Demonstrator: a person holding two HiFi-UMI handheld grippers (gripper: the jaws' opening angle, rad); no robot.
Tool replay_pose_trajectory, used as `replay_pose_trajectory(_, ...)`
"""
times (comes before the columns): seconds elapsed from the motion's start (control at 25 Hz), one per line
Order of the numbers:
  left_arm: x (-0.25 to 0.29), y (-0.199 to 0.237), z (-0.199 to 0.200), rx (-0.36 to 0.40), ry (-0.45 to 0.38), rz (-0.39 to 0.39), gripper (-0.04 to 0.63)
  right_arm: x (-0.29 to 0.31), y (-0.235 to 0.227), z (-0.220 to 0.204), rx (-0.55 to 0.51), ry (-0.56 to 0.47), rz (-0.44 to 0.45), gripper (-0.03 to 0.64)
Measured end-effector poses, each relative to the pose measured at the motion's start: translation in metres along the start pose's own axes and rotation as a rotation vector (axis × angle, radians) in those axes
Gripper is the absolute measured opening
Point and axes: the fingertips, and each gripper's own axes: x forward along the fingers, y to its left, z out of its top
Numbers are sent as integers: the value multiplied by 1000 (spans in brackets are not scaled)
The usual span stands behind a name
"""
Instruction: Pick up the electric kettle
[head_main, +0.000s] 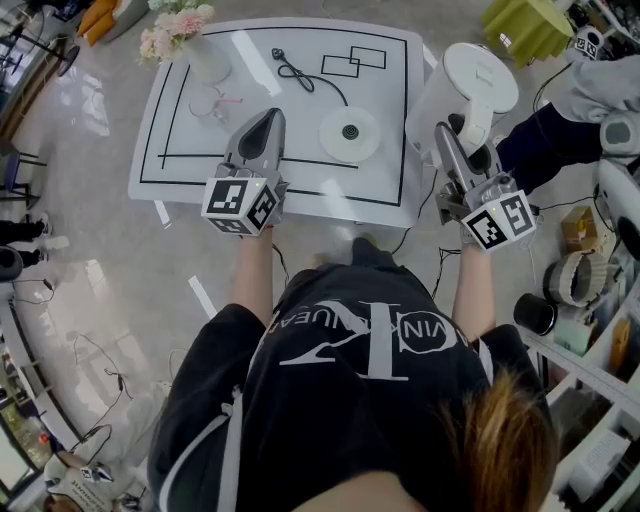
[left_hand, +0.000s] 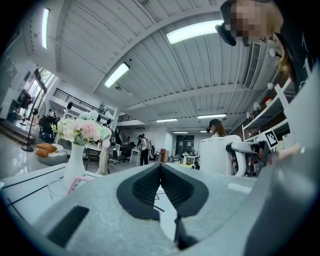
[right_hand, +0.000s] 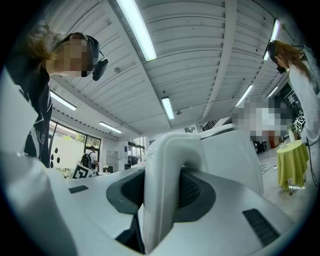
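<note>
Where the electric kettle (head_main: 470, 80) is: off its base, at the right edge of the table (head_main: 300, 192), and most of its white body is out past that edge.
Kettle grip: the right gripper (head_main: 446, 133) alone carries it, by the looped handle (right_hand: 167, 170).
Right gripper: the jaws are partly closed, with a dark pad pressed against each side of the handle. The kettle's body rises just beyond them in the right gripper view.
Left gripper (head_main: 268, 116): the jaws are brought together until the tips meet, with nothing between them. It is held over the table's near half, left of the base.
Kettle base (head_main: 350, 133): a round white disc lying flat on the table right of its middle. It is bare, and a black cord (head_main: 300, 72) runs from it toward the far edge.
Flower vase (head_main: 190, 40): it stands at the table's far left corner with pale pink and white blooms, upright in the left gripper view (left_hand: 76, 160).
Tape lines (head_main: 175, 100): black outlines are marked on the tabletop.
Person: the forearms reach toward the table's near edge, one gripper in each hand.
</note>
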Motion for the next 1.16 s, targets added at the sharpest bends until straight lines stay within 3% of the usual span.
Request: replay_pose_trajectory(1.16,6,-12,-5,1,19,-8,8,-14,-6,1,5,3,-1,123)
